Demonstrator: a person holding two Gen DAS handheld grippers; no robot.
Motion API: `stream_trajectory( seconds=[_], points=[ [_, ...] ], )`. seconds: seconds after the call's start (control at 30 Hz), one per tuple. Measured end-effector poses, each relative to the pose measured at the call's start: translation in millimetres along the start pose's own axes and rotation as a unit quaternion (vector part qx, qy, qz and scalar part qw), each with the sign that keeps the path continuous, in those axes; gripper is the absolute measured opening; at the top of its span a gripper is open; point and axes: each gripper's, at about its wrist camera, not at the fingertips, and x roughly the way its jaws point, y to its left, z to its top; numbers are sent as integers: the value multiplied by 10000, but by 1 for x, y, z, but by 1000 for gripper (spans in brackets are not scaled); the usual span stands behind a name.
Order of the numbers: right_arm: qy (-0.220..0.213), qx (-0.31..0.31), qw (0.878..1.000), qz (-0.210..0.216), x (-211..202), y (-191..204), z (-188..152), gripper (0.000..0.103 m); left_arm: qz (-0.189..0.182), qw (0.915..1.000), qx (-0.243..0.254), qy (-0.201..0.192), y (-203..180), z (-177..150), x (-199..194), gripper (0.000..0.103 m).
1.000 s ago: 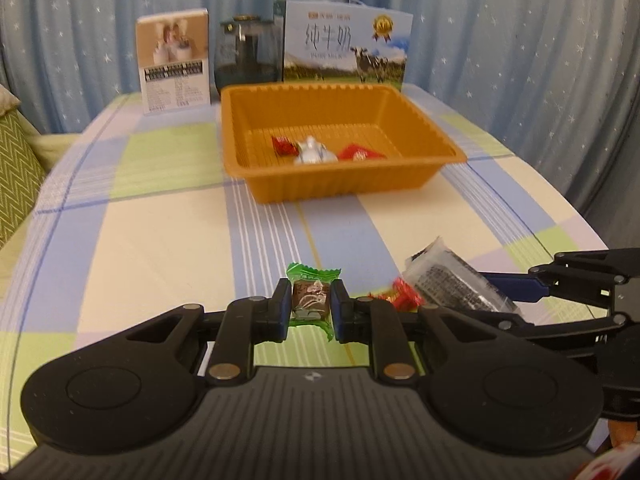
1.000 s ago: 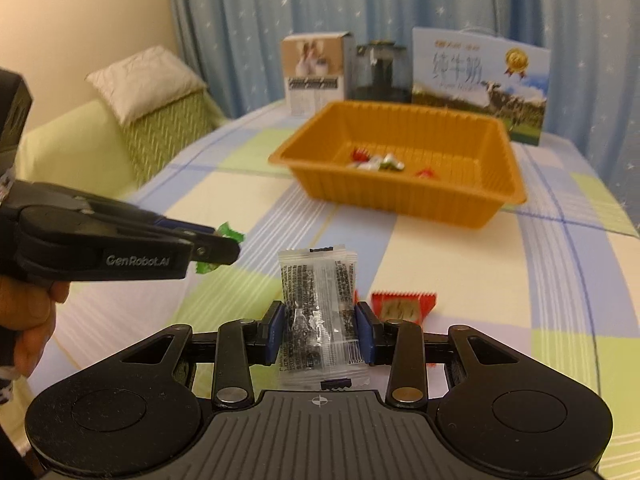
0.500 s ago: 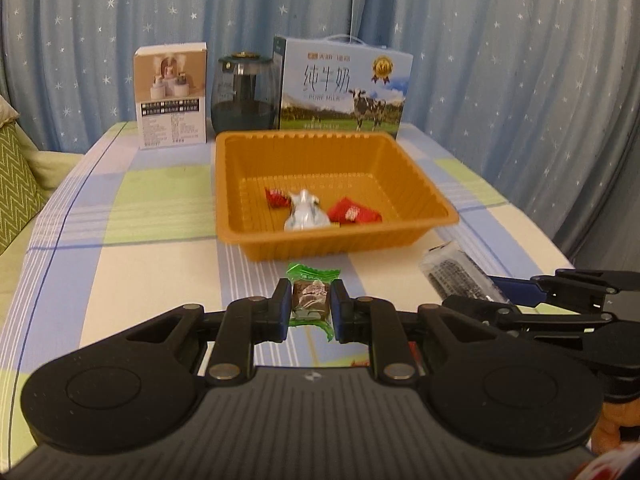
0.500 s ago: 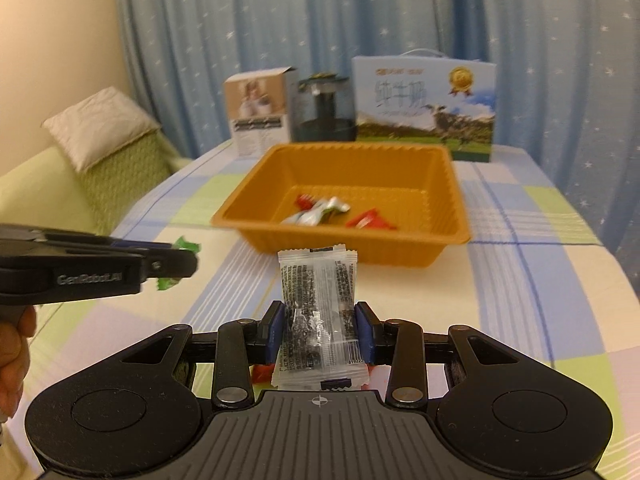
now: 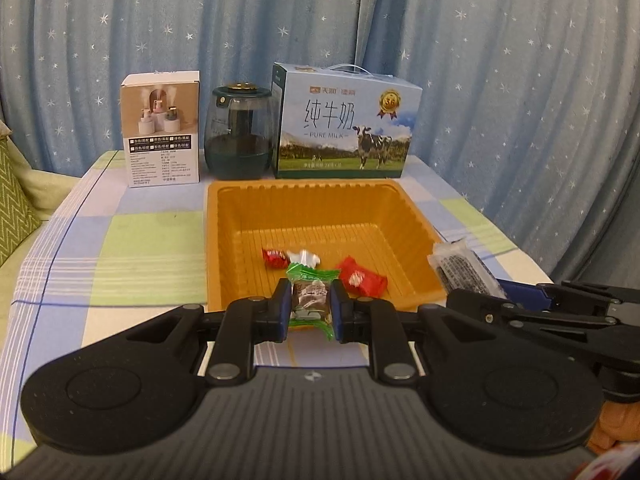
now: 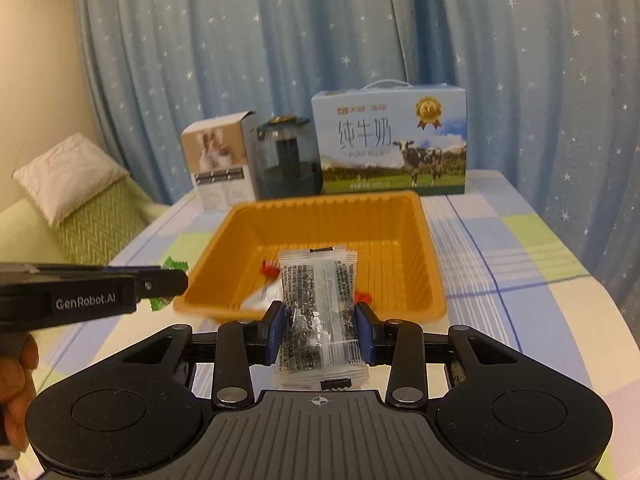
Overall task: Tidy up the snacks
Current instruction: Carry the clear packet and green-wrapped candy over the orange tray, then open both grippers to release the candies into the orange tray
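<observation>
An orange tray (image 5: 224,240) (image 6: 424,248) sits mid-table and holds two red candies (image 5: 362,278) and a silver-white one (image 5: 304,257). My left gripper (image 5: 310,308) is shut on a green-wrapped candy (image 5: 309,288) and holds it just short of the tray's near rim. My right gripper (image 6: 318,330) is shut on a clear packet with dark contents (image 6: 316,300), also near the tray's front edge. The packet shows in the left wrist view (image 5: 460,270) at the tray's right corner. The left gripper shows in the right wrist view (image 6: 168,282) at the tray's left corner.
A white product box (image 5: 162,156), a dark glass jar (image 5: 240,136) and a blue milk carton (image 5: 344,124) stand behind the tray. Blue star curtains hang behind the table. A green sofa with a cushion (image 6: 68,176) is at the left. The tablecloth (image 5: 140,256) is checked.
Both grippers have risen and moved forward toward the tray with their snacks still held. The red candy left on the cloth has dropped out of view.
</observation>
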Motion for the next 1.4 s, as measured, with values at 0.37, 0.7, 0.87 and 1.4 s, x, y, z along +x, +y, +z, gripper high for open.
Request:
stream_trajectory(
  seconds=[0.37, 0.7, 0.87, 1.4],
  points=[
    [-68, 119, 9999, -25, 52, -1, 29, 38, 68, 10000, -28, 56, 21, 21, 45, 18],
    [55, 345, 9993, -144, 96, -14, 41, 38, 45, 9998, -134, 128, 31, 23, 73, 18],
    [111, 404, 9990, -143, 102, -16, 39, 38, 20, 9998, -154, 111, 32, 22, 81, 19],
    [71, 767, 9970, -85, 101, -29, 41, 38, 331, 9987, -386, 77, 53, 23, 72, 36]
  ],
)
